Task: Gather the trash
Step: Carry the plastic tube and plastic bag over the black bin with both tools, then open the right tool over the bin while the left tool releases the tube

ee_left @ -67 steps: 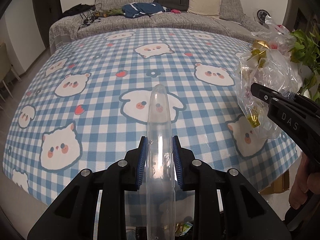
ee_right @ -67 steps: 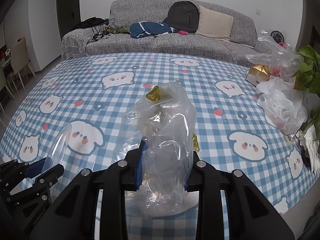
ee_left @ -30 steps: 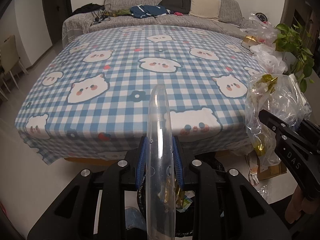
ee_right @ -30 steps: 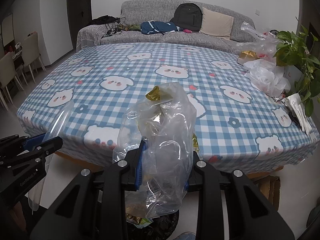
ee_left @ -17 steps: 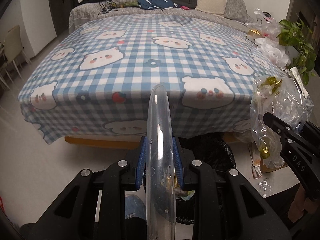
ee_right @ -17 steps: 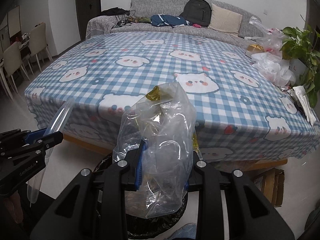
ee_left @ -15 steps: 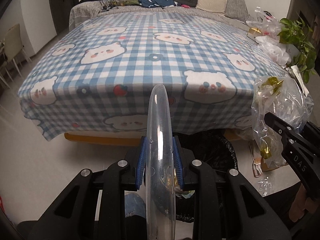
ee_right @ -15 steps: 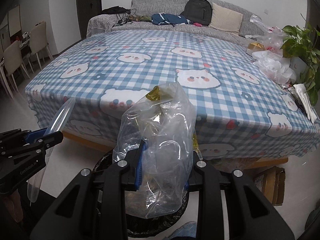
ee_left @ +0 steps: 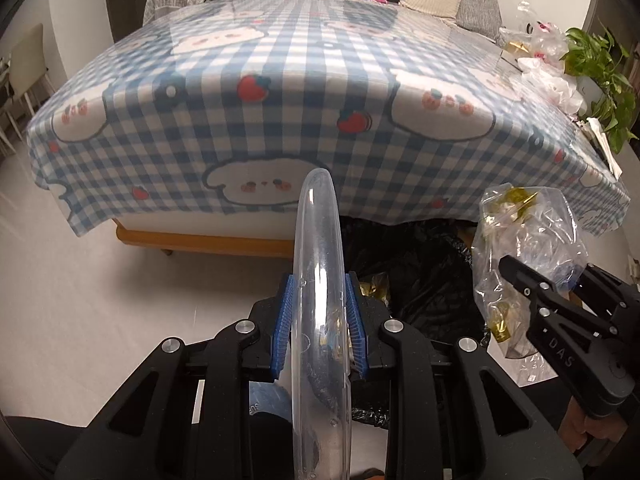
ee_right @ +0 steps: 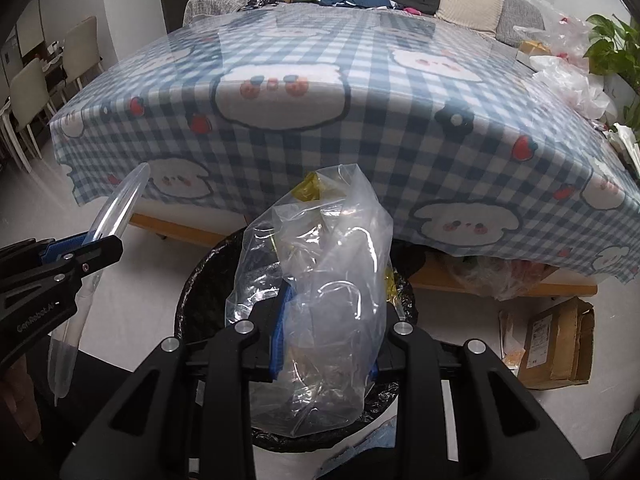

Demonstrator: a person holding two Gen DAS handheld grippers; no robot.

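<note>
Gripping with ribbed blue pads, the left gripper [ee_left: 319,322] is closed narrowly on a smooth, clear plastic lid [ee_left: 318,304] held on edge, its curved rim rising glossy between the fingers. The right gripper [ee_right: 326,334] is pinched tight on a crinkled transparent plastic bag [ee_right: 320,280] with gold foil scraps inside. Both hang above the round bin [ee_right: 196,300] lined in wrinkled black film, just in front of the blue checked tablecloth [ee_right: 400,128].

my left gripper [ee_left: 319,326]: black frame, blue ribbed pads, silver screws
my right gripper [ee_right: 326,332]: same build, "DAS" lettering
</note>
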